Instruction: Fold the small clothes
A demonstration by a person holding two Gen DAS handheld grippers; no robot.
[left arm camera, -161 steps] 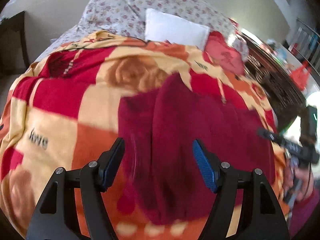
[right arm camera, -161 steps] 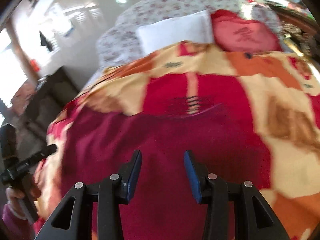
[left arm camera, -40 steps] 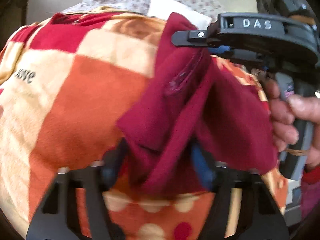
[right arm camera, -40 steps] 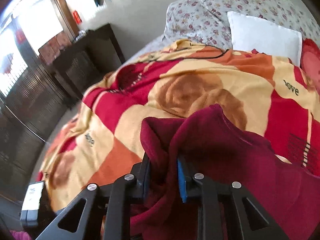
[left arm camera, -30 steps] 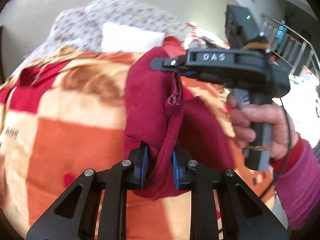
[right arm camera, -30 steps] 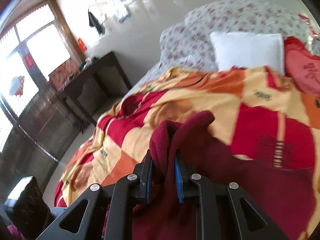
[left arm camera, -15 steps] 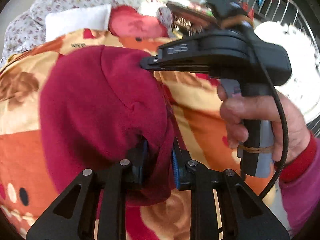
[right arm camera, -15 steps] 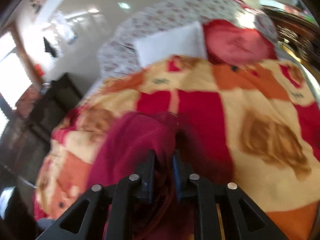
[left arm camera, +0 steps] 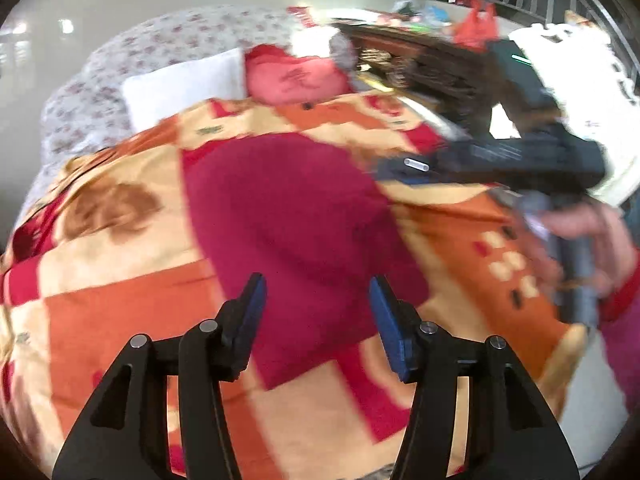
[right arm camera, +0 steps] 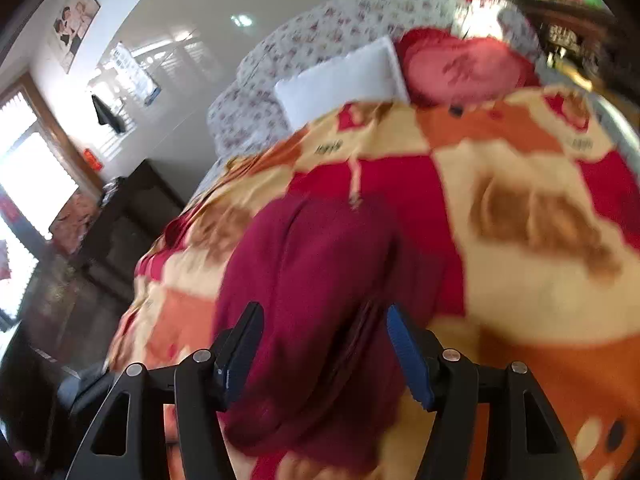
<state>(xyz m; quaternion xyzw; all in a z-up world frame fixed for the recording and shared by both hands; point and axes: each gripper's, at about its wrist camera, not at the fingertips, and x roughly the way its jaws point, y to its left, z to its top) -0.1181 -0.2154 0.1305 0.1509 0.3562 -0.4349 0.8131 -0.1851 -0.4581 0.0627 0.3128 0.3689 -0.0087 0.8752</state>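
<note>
Lying folded on the patterned blanket of the bed is a dark red garment, a compact, roughly rectangular bundle with nothing gripping it. The left gripper hovers above the garment's near edge, its blue-padded fingers spread wide apart and empty. In the right wrist view the right gripper is likewise spread, its fingers set either side of the garment's near end without closing on it; whether the pads touch the cloth is lost in motion blur. From the left wrist view the right gripper appears blurred just beside the garment's right edge, held in the person's right hand with a red cuff at the wrist. At the head of the bed lie a white pillow and a red cushion against floral bedding. A dark wooden cabinet stands beside the bed.
</note>
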